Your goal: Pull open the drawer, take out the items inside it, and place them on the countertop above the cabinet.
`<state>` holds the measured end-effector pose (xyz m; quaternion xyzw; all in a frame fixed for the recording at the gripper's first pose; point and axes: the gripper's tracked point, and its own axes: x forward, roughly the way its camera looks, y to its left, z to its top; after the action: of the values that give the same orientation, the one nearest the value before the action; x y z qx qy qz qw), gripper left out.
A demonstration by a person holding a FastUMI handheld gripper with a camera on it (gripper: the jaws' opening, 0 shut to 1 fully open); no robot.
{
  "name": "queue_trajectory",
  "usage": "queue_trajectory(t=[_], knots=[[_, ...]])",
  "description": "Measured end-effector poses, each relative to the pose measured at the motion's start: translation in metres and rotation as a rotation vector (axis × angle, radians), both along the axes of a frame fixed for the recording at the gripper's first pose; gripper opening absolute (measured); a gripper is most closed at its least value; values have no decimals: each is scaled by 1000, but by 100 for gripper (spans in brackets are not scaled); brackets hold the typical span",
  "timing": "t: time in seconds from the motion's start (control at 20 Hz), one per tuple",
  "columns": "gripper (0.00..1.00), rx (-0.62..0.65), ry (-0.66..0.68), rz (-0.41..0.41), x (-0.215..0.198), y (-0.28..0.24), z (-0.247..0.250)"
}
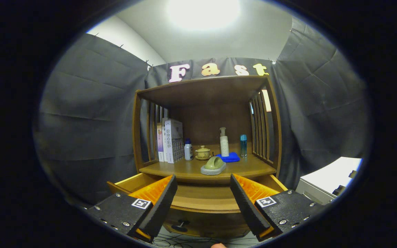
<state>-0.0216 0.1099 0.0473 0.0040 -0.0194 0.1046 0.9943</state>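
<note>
Countertop (250, 167) beyond open jaws, drawer (198, 198) half-hidden

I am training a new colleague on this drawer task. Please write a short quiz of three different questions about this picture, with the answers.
1. True or false: the drawer is already pulled open.
2. Multiple choice: what lies nearest the front edge of the countertop? A) the books B) the green and grey item C) the pump bottle
3. Short answer: is the hand-held gripper holding anything?

Key
1. True; it sticks out below the countertop.
2. B; the green and grey item lies ahead of the books and the pump bottle.
3. No; its fingers stand open and apart, with nothing between them.
</note>
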Motion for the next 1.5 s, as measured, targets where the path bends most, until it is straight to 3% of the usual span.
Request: queue_trajectory(t=[0.2,0.6,1.05,1.25,1.5], knots=[[95,5,23,-11,4,-2,-14],[95,-41,267,18,-1,12,-117],[90,-42,205,107,5,61,-117],[89,-20,201,45,23,58,-112],[88,-11,205,25,48,62,-113]])
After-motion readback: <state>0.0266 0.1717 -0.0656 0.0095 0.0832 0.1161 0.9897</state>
